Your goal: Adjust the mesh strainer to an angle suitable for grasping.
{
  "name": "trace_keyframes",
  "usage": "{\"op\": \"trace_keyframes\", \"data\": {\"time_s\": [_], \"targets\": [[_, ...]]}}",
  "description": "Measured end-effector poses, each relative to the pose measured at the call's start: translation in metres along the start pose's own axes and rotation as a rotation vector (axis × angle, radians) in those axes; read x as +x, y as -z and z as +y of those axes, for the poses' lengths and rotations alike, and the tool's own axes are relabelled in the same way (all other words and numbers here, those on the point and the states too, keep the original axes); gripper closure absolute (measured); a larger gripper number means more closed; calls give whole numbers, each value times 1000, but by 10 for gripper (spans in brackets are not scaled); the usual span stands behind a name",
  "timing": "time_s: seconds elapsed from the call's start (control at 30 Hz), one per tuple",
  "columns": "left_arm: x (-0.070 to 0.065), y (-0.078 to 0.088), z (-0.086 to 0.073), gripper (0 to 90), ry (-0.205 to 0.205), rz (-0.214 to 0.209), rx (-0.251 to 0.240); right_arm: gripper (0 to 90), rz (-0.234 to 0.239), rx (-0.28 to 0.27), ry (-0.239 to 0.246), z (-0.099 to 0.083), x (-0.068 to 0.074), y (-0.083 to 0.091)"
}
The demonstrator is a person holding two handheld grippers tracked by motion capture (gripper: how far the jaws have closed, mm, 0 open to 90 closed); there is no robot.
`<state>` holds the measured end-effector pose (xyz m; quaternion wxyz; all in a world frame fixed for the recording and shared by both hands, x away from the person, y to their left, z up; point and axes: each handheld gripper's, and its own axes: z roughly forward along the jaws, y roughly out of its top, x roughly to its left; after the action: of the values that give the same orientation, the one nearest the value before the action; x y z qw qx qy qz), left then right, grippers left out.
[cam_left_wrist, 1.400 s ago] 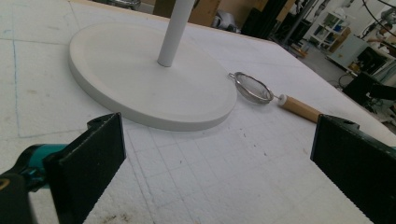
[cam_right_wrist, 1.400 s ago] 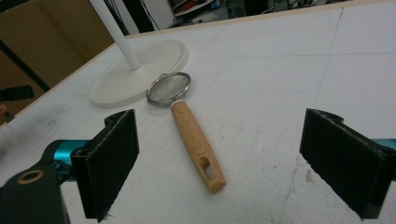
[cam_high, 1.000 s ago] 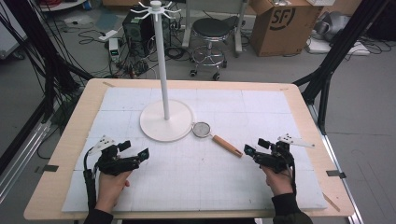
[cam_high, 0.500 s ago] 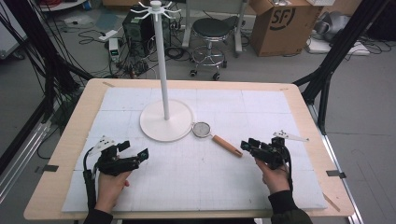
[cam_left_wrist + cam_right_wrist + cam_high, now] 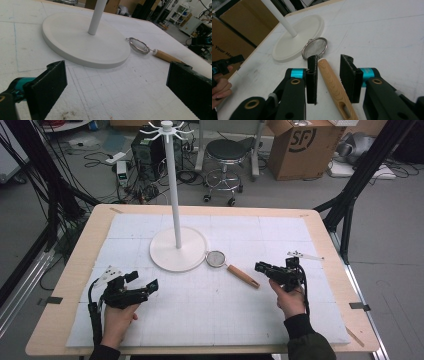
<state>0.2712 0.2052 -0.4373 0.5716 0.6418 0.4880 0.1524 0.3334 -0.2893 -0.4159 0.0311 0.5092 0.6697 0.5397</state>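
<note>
High view: the strainer (image 5: 227,264) lies beside the white stand base (image 5: 178,249); the right gripper (image 5: 263,268) points toward its handle. Left gripper view: jaws spread wide over the mat (image 5: 120,95). Right gripper view: jaws, just closing, straddle the wooden handle (image 5: 334,86), one pad seemingly touching.

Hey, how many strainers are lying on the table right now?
1: the strainer lies beside the white stand's base, its wooden handle between the right gripper's jaws.

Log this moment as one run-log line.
right gripper: jaws closing around strainer handle, not yet clamped | left gripper: open, idle | strainer: flat beside stand base
</note>
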Motion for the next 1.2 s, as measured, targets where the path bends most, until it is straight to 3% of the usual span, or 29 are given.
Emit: {"op": "trace_keyframes", "data": {"time_s": [0.27, 0.47, 0.73, 0.83, 0.9, 1.0, 1.2], "targets": [[-2, -1, -1, 38, -22, 2, 3, 869, 21, 40, -24, 16, -3, -26], [-2, -1, -2, 38, -25, 5, 4, 877, 44, 52, -82, 25, -6, -43], [-2, -1, -3, 38, -31, -1, 11, 893, 55, 83, -97, 26, -9, -58], [-2, -1, -4, 38, -35, 4, 9, 893, 57, 106, -100, 27, -9, -67], [-2, -2, -4, 38, -31, 4, 9, 895, 41, 168, -109, 31, -8, -80], [-2, -1, -4, 38, -35, 6, 9, 896, 31, 218, -138, 37, -7, -93], [-1, 0, -4, 38, -32, 9, 6, 896, 4, 268, -158, 39, -6, -111]]}}
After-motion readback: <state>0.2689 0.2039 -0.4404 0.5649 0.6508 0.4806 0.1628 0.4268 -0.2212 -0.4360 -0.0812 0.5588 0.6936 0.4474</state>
